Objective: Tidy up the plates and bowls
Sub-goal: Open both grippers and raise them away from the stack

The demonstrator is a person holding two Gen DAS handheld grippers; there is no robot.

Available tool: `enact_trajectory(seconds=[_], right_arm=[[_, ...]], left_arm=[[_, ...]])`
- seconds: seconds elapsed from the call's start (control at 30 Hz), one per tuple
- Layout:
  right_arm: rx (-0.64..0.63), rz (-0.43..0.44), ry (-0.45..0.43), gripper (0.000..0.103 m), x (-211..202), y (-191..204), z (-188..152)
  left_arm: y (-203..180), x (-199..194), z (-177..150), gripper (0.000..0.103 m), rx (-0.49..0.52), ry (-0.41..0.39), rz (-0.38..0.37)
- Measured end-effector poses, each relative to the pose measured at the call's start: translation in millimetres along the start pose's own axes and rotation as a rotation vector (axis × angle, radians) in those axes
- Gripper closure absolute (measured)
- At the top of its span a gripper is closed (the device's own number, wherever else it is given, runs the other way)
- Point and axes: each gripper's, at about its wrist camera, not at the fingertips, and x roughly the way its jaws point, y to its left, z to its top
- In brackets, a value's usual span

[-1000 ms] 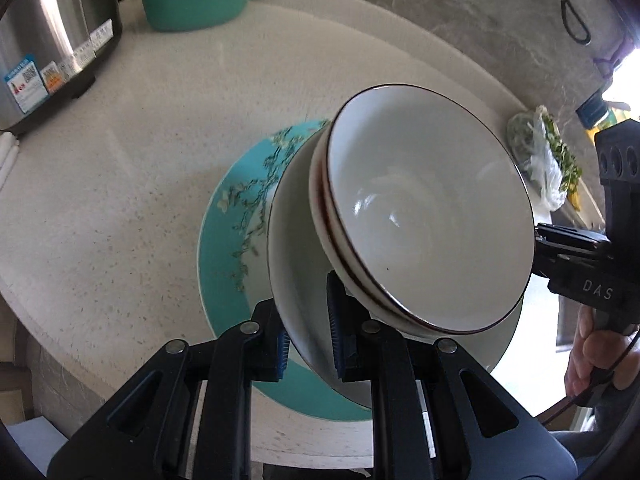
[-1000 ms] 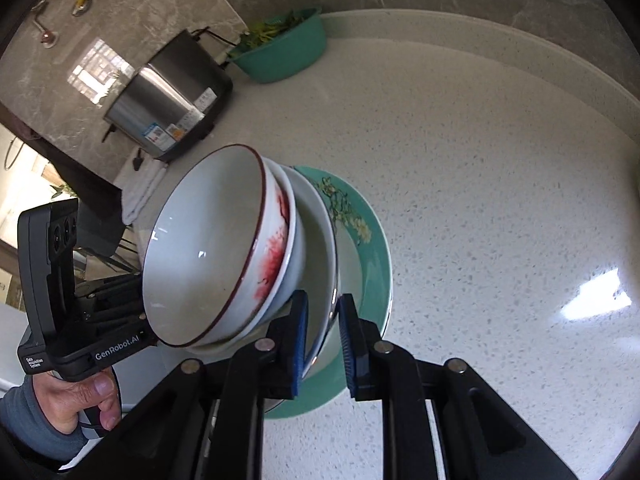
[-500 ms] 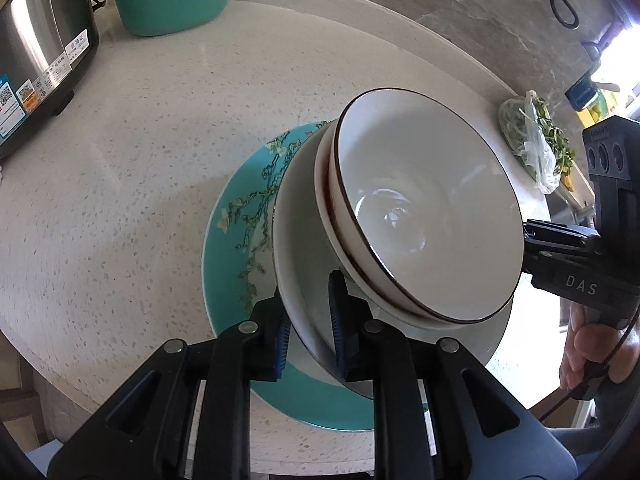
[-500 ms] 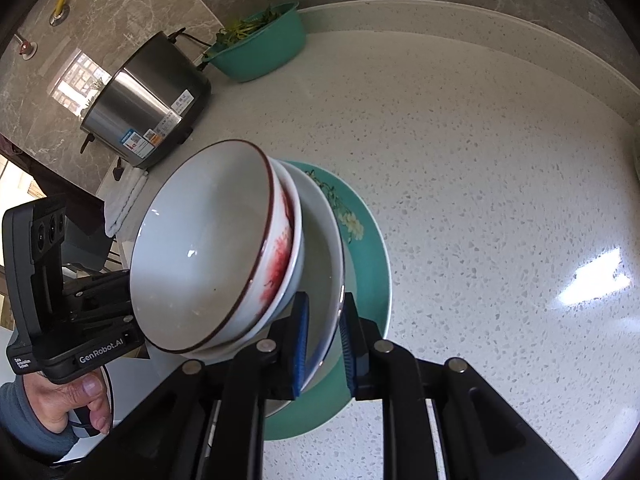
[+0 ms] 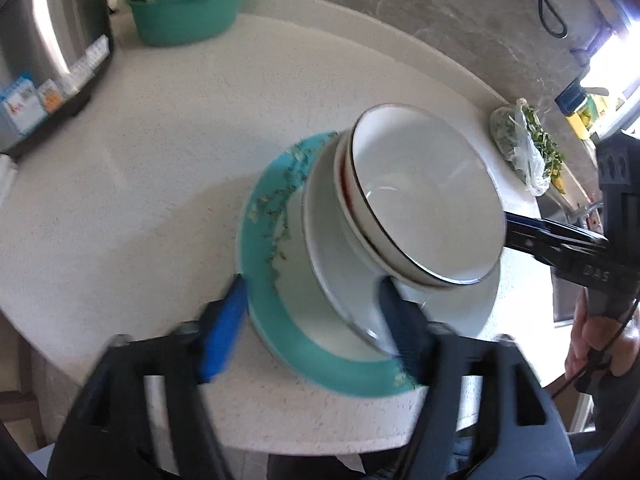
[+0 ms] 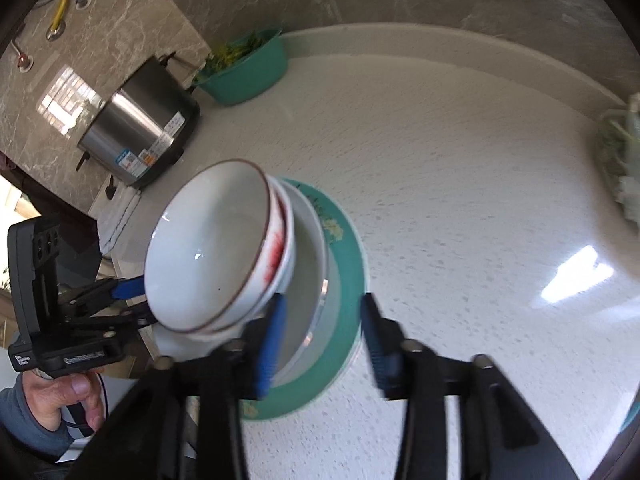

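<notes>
A stack sits on the counter: a teal flowered plate (image 5: 272,312) (image 6: 348,280), a white plate (image 5: 332,264) (image 6: 308,256) on it, and two white brown-rimmed bowls (image 5: 424,196) (image 6: 216,244) nested on top; the lower bowl has a red pattern. My left gripper (image 5: 316,328) is open, its blue fingers astride the near edge of both plates. My right gripper (image 6: 324,336) is open too, astride the plates' edge on the opposite side. Neither holds anything.
A steel cooker (image 5: 44,52) (image 6: 140,136) and a teal basin of greens (image 5: 184,12) (image 6: 244,68) stand at the back of the white speckled counter (image 5: 168,152). A bag of greens (image 5: 524,148) lies near the right edge. A folded white cloth (image 6: 118,216) lies beside the cooker.
Both grippers were shut on the white plate's edge, holding the stack tilted. Now both have opened wide and the stack rests lower on the teal plate.
</notes>
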Motion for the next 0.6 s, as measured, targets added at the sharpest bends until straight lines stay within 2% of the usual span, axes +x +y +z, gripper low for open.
enact_trajectory(seconds=[0.03, 0.07, 0.1, 0.23, 0.3, 0.37, 0.43, 0.5, 0.6], right_arm=[[0.01, -0.007, -0.015, 0.038, -9, -2, -3], [0.014, -0.011, -0.025, 0.03, -15, -4, -4], [0.017, -0.022, -0.04, 0.027, -24, -5, -6], [-0.001, -0.043, -0.09, 0.017, -49, -7, -5], [-0.02, -0.043, -0.138, 0.01, -62, -7, 0], [-0.041, -0.056, -0.207, 0.0, -79, -3, 4], [-0.05, -0.045, -0.294, 0.0, -99, 1, 7], [-0.083, -0.09, -0.397, 0.0, -123, 11, 7], [-0.132, -0.193, -0.488, 0.0, -151, 33, 6]], left_arm=[[0, -9, 0, 0.018, -0.001, -0.021, -0.014], [0, -19, 0, 0.016, -0.002, -0.048, -0.023], [-1, -34, 1, 0.015, 0.006, -0.093, -0.011], [-12, -75, 11, 0.008, 0.031, -0.231, 0.072], [-24, -97, 19, 0.008, 0.024, -0.297, 0.148], [-35, -116, 26, 0.008, 0.031, -0.349, 0.158], [-44, -142, 28, 0.007, 0.011, -0.447, 0.155], [-51, -159, 28, 0.002, -0.021, -0.517, 0.205], [-58, -166, 29, 0.0, -0.008, -0.546, 0.222]])
